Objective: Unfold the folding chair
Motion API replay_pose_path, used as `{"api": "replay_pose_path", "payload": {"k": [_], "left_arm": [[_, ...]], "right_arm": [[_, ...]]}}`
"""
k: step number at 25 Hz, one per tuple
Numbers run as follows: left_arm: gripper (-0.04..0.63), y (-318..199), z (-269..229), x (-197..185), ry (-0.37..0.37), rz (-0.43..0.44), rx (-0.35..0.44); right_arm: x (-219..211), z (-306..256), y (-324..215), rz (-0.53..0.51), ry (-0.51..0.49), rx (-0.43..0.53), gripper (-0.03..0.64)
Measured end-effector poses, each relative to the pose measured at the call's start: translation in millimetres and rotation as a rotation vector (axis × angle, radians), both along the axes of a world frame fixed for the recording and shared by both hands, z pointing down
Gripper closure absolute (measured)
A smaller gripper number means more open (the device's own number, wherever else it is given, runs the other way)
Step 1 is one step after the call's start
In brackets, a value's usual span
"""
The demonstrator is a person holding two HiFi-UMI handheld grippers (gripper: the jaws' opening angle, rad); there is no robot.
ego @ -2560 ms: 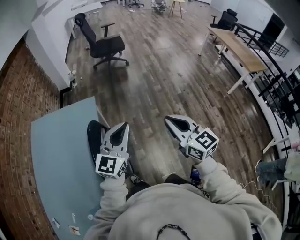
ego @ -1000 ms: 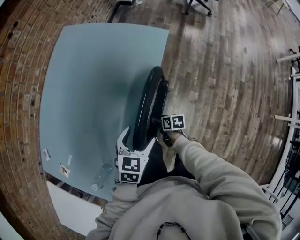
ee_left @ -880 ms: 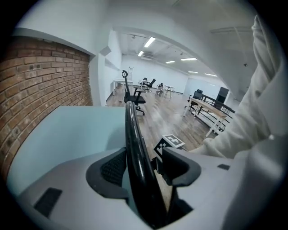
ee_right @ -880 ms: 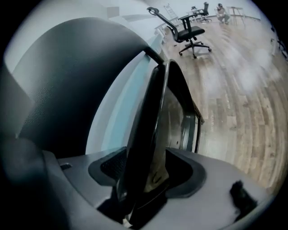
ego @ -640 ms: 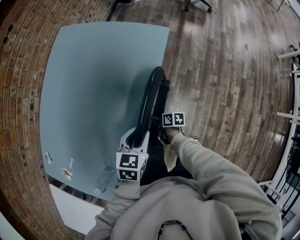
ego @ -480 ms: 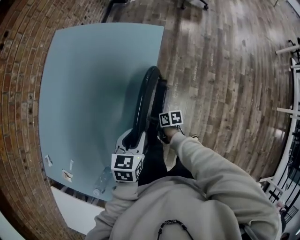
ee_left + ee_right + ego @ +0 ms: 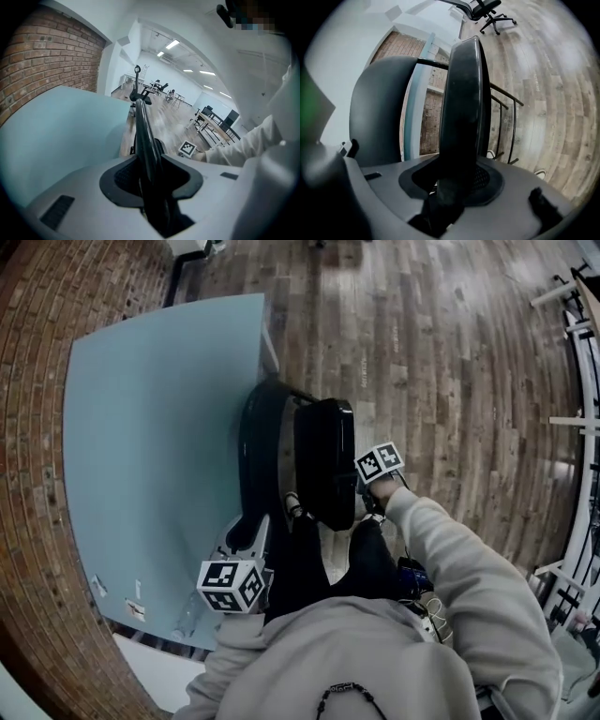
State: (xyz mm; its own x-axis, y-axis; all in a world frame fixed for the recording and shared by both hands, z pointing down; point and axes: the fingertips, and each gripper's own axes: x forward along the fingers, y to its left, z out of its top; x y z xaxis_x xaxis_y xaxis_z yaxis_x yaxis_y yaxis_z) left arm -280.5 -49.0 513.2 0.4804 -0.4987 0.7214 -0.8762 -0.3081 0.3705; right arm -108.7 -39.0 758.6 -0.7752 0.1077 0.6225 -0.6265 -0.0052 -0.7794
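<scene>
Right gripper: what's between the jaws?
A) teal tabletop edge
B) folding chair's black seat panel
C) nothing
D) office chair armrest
B: the right gripper view shows the right gripper with its jaws closing on the edge-on black seat panel.

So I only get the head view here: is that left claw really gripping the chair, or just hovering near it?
Observer: Gripping. The left gripper view shows the left gripper clamped on the thin edge of the backrest.
Operator: And the right one?
Observer: In its own view, the right gripper has the edge of the seat between its jaws, which are closing.
Operator: Anything behind that seat?
Observer: Thin metal leg bars, seen past it in the right gripper view.
</scene>
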Motion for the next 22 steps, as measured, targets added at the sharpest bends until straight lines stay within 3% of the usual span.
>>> {"api": "replay_pose_path", "payload": {"k": [6,11,14,22], "left_arm": [[0.456,5,32,29,-0.002,-0.038,-0.056],[0.456,2,61,50,-0.006,-0.029,-0.084],[0.457,1,83,57,-0.009,-0.079,-0.123],[0.459,4,133,79,0.017,-0.147,-0.170]], "right_arm": [[104,17,-11,-0.055,-0.127,0.056,0.476],[191,54,8,-0.013,-0.291,0.071,0.471],[243,87,23,0.018,-0.389,0.073,0.468],[330,161,41,0.039,-0.645,0.099,0.468]]}}
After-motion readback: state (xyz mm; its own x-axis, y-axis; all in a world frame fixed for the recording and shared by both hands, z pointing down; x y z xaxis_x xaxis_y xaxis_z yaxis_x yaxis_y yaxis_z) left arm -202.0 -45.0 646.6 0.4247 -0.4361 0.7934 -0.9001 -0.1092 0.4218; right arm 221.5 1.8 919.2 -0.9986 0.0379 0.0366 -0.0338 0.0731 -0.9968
